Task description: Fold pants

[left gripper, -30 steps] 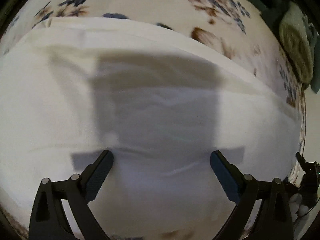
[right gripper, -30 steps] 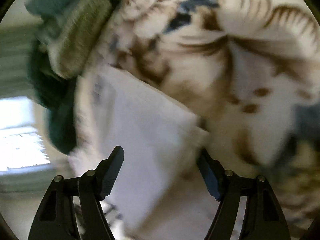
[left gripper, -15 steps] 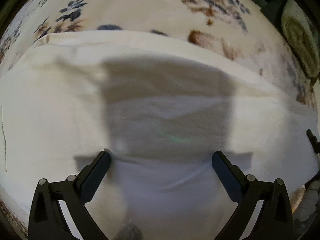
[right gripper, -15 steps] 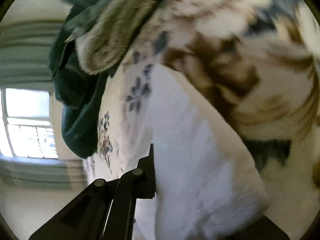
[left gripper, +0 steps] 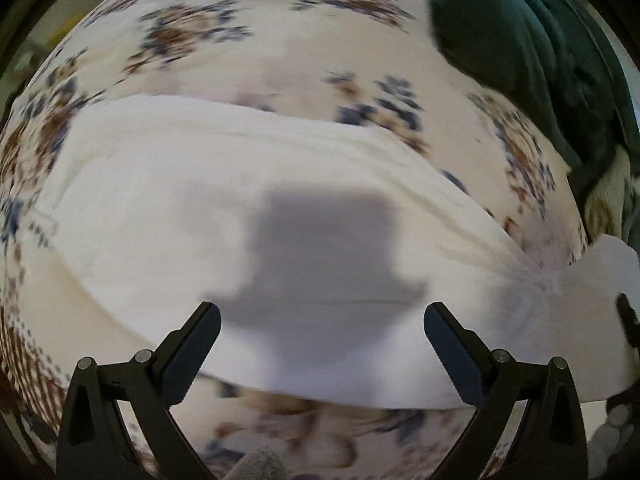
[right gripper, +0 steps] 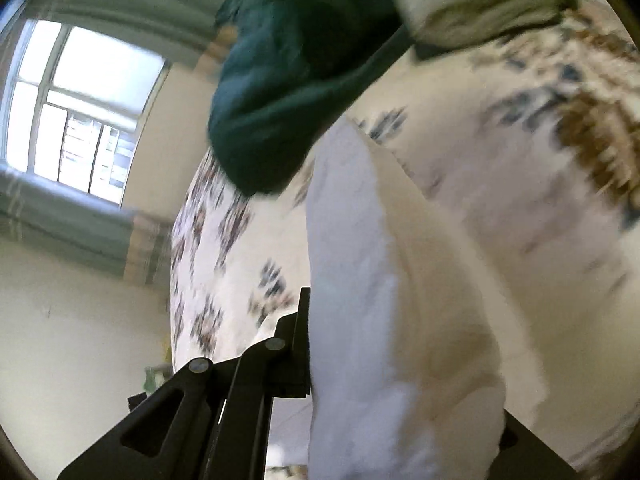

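The white pants (left gripper: 248, 208) lie across a floral bedspread (left gripper: 256, 48) in the left wrist view. My left gripper (left gripper: 322, 332) is open and empty, hovering above the pants' near edge, and its shadow falls on the cloth. At the right, one end of the pants (left gripper: 600, 272) is lifted off the bed. In the right wrist view my right gripper (right gripper: 400, 360) is shut on the white pants (right gripper: 360, 280) and holds that end up; the cloth covers the right finger.
A dark green blanket (left gripper: 520, 32) and a beige one (left gripper: 608, 184) are piled at the bed's far right, and the green one (right gripper: 288, 80) shows in the right wrist view. A window (right gripper: 80, 108) and wall lie beyond the bed edge.
My right gripper shut on the pants' end and lifted it, tilting toward the window. My left gripper rose away from the pants and stayed open.
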A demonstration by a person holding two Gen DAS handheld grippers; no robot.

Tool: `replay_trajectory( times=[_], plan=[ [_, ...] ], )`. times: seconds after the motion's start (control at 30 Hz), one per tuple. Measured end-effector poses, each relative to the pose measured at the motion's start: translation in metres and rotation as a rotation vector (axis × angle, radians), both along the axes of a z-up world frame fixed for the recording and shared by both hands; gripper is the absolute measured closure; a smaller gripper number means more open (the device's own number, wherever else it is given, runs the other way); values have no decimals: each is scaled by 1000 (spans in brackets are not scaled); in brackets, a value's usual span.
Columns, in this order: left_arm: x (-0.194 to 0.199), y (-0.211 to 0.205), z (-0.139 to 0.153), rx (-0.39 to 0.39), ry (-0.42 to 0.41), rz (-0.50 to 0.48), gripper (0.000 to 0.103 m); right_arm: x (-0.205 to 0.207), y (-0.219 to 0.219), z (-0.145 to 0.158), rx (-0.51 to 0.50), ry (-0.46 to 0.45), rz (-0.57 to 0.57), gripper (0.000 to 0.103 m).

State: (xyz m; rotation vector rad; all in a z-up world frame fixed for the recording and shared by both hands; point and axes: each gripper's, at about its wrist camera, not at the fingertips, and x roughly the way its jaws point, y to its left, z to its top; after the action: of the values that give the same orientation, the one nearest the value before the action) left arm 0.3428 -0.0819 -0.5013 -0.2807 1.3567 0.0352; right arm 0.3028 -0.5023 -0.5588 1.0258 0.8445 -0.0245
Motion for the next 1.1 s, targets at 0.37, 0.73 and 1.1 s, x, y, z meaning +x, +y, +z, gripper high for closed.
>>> replay_trajectory(
  times=[0.37,0.73,1.1],
  plan=[
    [-15,114,-17,-8,3,57,0,68,230,-76,-139,151,292,90],
    [4,167,-13,-97,-44,146,0,50,283,-59,-190,250,609,13],
    [57,43,-42,-139,17,-109,0,-8,116,-71,-326,551,207,13]
  ],
)
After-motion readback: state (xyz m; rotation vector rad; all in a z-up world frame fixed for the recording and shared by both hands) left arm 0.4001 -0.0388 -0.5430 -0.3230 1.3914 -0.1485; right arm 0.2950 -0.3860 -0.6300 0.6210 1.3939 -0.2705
